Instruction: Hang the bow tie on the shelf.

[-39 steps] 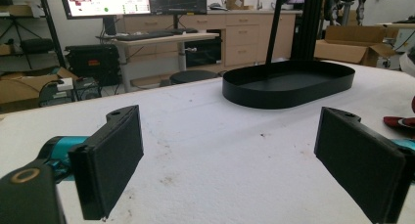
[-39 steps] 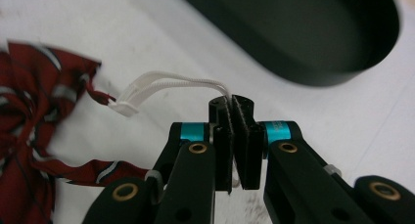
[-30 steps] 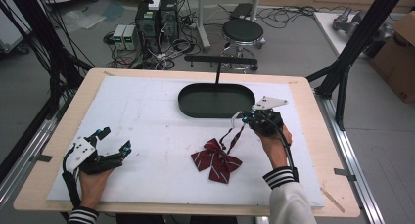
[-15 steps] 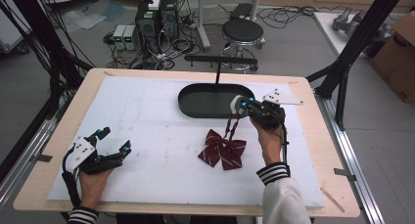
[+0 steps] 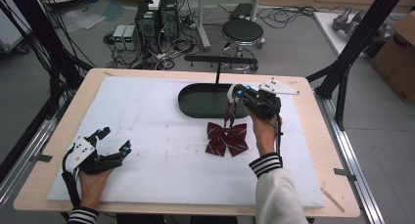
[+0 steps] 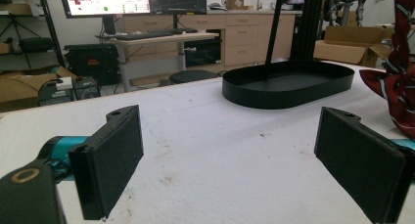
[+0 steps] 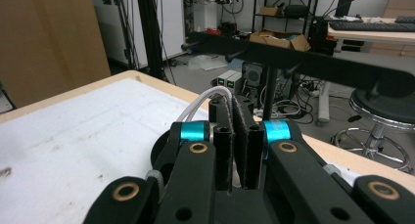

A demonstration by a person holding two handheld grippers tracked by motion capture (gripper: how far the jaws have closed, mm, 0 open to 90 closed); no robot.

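A dark red bow tie (image 5: 226, 138) with white stripes hangs by its strap just in front of the black oval tray (image 5: 195, 104). My right gripper (image 5: 234, 93) is shut on that strap above the tray's near right rim. In the right gripper view the jaws (image 7: 238, 109) stand pressed together with a white strap loop (image 7: 205, 99) coming out between them. Whether the bow's lower edge touches the white mat I cannot tell. My left gripper (image 5: 113, 140) rests open at the mat's front left, its pads (image 6: 122, 145) wide apart with nothing between them; the bow tie (image 6: 399, 94) shows at that view's right edge.
A black T-shaped stand rises from the tray, its crossbar (image 5: 220, 60) above the far rim and close ahead in the right gripper view (image 7: 303, 57). The white mat (image 5: 147, 111) lies on a wooden table (image 5: 313, 150). A stool (image 5: 243, 31) and cables stand beyond the table.
My right gripper has risen and moved toward the tray, drawing the bow tie up and farther from the front edge. The left gripper has stayed still.
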